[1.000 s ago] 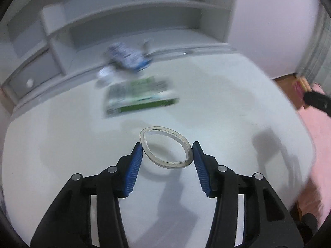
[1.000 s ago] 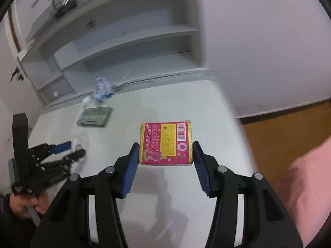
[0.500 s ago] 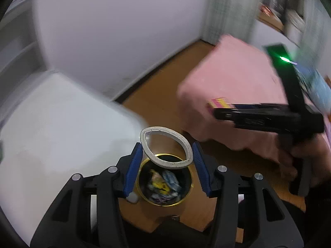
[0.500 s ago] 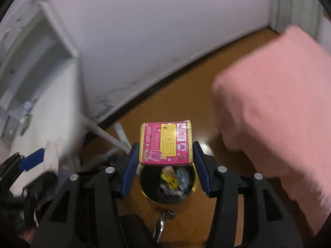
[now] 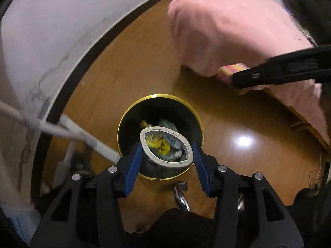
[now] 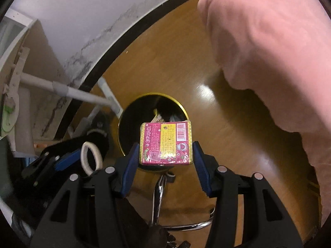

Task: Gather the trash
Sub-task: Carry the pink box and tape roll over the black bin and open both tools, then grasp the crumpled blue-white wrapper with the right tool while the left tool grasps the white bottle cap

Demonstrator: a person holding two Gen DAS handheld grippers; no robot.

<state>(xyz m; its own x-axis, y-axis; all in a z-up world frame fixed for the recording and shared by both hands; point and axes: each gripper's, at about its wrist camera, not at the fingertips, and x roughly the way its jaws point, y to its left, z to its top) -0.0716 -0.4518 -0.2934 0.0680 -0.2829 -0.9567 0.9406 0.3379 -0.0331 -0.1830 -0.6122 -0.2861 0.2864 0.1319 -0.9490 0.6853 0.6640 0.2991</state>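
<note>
Directly below both pairs of jaws stands a round black wastebin with a gold rim (image 5: 122, 122), set on a brown wood floor (image 5: 128, 66); it already holds crumpled wrappers (image 5: 163, 142), yellow and pale blue, so part of the collecting looks done. Between the blue pads of the left gripper (image 5: 166, 155) sits a flattened ring of white tape (image 5: 149, 131), squeezed into an oval; the jaws are clamped on it from both sides, and through its opening the bin's contents show. Between the pads of the right gripper (image 6: 165, 150) is a pink and yellow snack box (image 6: 166, 142) with a barcode and a bear printed on it; the jaws are pressed against its two side faces, holding it flat-on above the bin mouth. Seen from the right wrist, the left gripper and its ring hang just left of the jaws, beside the bin's edge; seen from the left wrist, the right gripper comes in from the right, with the box well above and to the right of the jaws. A pink cloth (image 6: 269, 51) hangs beyond the jaws to the right; a white pole (image 6: 68, 91) slants in from the left. Neither piece has been let go yet; what I judge is left is to open each pair of jaws over the bin. Whether more trash waits elsewhere cannot be told.
</note>
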